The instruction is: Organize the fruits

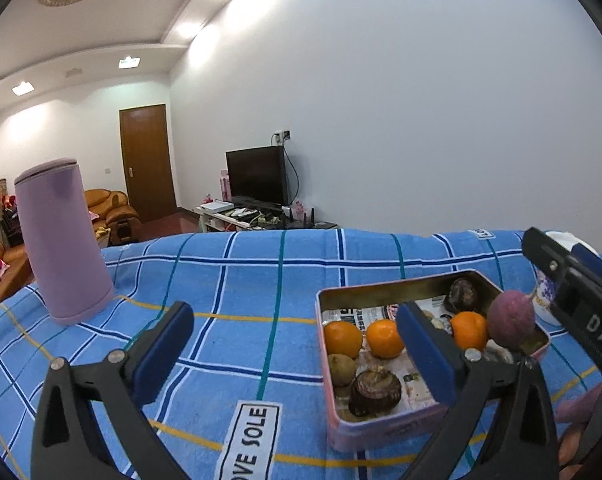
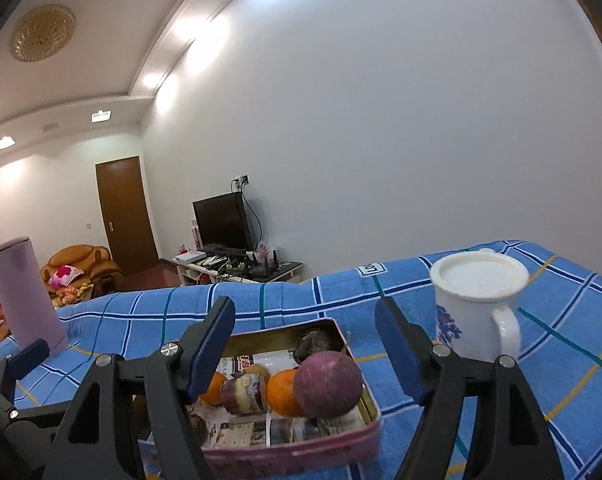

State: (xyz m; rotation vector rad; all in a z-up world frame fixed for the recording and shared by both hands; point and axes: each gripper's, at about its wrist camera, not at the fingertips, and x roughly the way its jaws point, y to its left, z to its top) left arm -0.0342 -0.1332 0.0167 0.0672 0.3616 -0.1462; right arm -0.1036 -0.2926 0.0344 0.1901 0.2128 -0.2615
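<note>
A pink tin (image 1: 397, 282) lined with newspaper stands on the blue checked cloth (image 1: 241, 280). It holds three oranges (image 1: 343, 338), several brown fruits (image 1: 375, 392) and a round purple fruit (image 1: 511, 318) resting in its right corner. My left gripper (image 1: 295, 316) is wide open just left of the tin, with its right finger over the tin and nothing between the pads. In the right wrist view my right gripper (image 2: 305, 312) is open behind the tin (image 2: 269, 340). The purple fruit (image 2: 327, 384) lies below and between its fingers, touched by neither pad.
A tall lilac tumbler (image 1: 67, 240) stands on the cloth at the far left. A white lidded mug (image 2: 477, 304) with a blue flower print stands right of the tin. Beyond the table's far edge are a TV stand, sofas and a door.
</note>
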